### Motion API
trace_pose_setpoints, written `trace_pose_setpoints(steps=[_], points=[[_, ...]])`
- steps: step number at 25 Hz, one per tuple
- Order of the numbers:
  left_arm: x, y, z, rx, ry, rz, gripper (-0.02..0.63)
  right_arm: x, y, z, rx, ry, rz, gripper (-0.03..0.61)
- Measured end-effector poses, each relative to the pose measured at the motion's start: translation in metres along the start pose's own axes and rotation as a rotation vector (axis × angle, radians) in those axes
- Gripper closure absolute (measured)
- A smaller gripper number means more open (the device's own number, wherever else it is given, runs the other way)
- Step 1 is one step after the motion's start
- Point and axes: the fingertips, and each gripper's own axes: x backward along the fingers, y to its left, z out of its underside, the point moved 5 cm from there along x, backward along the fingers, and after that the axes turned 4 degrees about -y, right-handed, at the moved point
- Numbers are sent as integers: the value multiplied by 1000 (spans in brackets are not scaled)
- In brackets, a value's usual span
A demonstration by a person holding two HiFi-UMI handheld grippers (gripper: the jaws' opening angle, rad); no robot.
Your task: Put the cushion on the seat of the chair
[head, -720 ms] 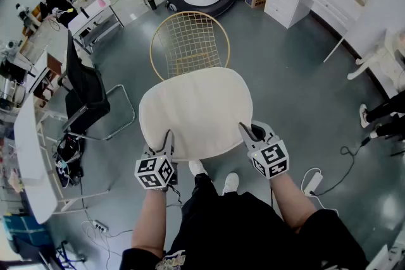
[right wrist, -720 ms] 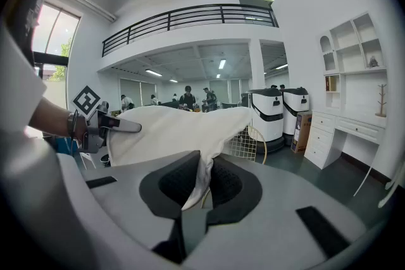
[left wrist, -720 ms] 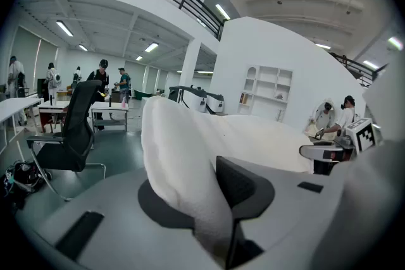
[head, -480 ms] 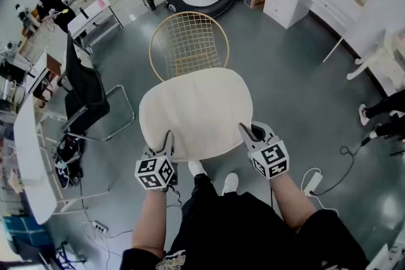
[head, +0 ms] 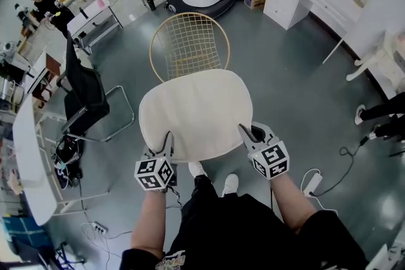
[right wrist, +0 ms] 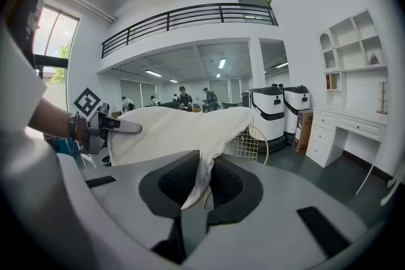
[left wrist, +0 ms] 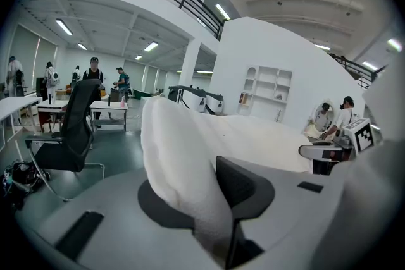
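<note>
Between nearly closed fingers (left wrist: 240, 183), cushion (head: 196, 110) edge

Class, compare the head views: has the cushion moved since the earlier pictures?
No. The cushion has not shifted: its far edge still covers the same part of the wire chair.

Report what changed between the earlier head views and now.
Only the background changed: the person in black at the far desks shifted toward the picture's left. Nothing was taken hold of or let go. The left gripper and right gripper stay shut on the near edge of the cushion, holding it in the same place in front of the wire chair, not yet on its seat.
</note>
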Motion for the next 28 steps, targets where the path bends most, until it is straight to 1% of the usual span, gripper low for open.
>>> trace_pose_setpoints(steps=[4,8,17,28], points=[[-6,9,-5,0,2,4,494,-12,0,-3,-2,10,4,529],[-12,28,-10,2,4,3,494,-32,7,-6,-4,16,5,531],[-29,86,-28,19,8,1,494,-91,25,-23,-10,34,0,531],[-59,175,-53,39,20,10,492,-181,52,-44,-20,49,7,532]])
